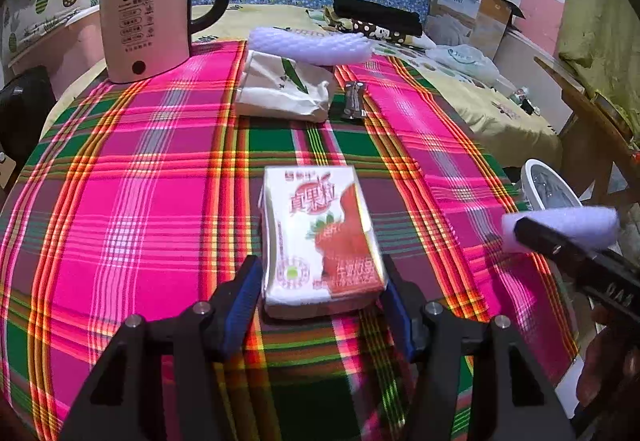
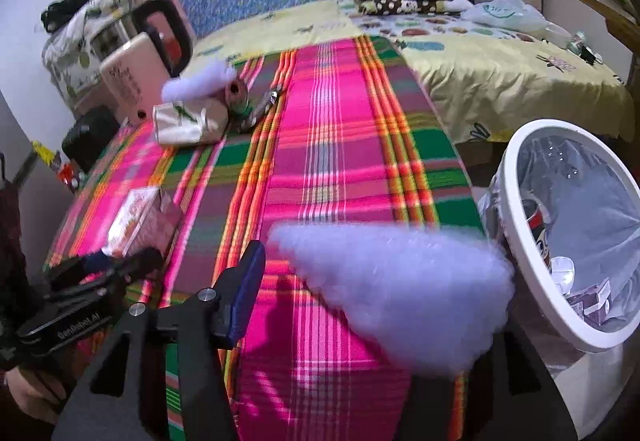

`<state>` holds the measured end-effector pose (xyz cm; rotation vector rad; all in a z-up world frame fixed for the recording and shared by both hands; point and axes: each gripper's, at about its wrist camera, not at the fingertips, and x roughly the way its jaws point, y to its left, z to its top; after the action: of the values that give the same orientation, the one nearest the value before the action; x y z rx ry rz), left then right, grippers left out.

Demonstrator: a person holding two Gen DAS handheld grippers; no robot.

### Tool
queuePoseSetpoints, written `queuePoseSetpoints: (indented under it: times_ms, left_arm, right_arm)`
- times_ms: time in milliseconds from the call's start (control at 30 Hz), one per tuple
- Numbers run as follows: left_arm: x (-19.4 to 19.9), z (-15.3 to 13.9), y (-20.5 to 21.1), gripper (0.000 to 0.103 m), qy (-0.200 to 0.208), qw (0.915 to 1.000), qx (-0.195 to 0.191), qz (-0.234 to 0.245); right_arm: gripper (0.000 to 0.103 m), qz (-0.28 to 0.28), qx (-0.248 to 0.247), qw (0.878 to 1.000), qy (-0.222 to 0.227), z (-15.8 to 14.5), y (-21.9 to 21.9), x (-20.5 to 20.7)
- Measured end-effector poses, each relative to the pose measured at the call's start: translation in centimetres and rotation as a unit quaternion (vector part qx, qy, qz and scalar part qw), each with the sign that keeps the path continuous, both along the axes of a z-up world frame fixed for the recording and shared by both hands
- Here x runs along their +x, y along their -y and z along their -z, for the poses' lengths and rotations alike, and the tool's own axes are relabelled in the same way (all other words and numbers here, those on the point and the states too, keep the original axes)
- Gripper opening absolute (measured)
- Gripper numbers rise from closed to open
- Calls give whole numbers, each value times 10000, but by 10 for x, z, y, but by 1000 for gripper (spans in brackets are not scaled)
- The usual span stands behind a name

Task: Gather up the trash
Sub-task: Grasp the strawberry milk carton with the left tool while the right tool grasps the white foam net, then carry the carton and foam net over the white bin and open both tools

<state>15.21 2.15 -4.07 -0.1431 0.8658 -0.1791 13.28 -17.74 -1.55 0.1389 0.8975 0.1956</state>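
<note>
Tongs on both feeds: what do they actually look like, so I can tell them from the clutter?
Both are matte black linkage frames with silver round pivot bolts and blue pads lining the inner finger faces. The left tongs show two blue-padded fingers. The right tongs show one blue pad clearly; the other is hidden. In the right view, the left unit's black body carries white lettering, too blurred to read surely. No cables visible.
</note>
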Motion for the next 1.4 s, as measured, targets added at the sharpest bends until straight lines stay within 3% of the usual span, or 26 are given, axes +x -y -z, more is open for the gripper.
queuePoseSetpoints:
  times_ms: [233, 767, 833, 867, 967, 1400]
  left_arm:
    - [0, -2, 1, 60, 33, 10000, 17, 7]
    - [-15, 2, 5, 60, 25, 9999, 39, 109]
    - [-16, 0, 5, 60, 33, 9999, 37, 107]
    - [-16, 0, 5, 60, 34, 9999, 32, 98]
    - [-15, -3, 3, 60, 69, 10000, 27, 53]
    - [-12, -5, 17, 55, 172, 9992, 351, 114]
  right_arm:
    - [55, 52, 158, 9996, 210, -7, 10, -9]
    - [54, -448, -236, 9983, -280, 13, 25, -43]
    - [47, -473, -234, 9982, -267, 14, 24, -45]
    - [37, -475, -240, 9982, -260, 14, 24, -46]
    - [27, -503, -254, 9981, -268, 14, 21, -46]
    - [24, -403, -249, 9989, -69, 6, 18, -52]
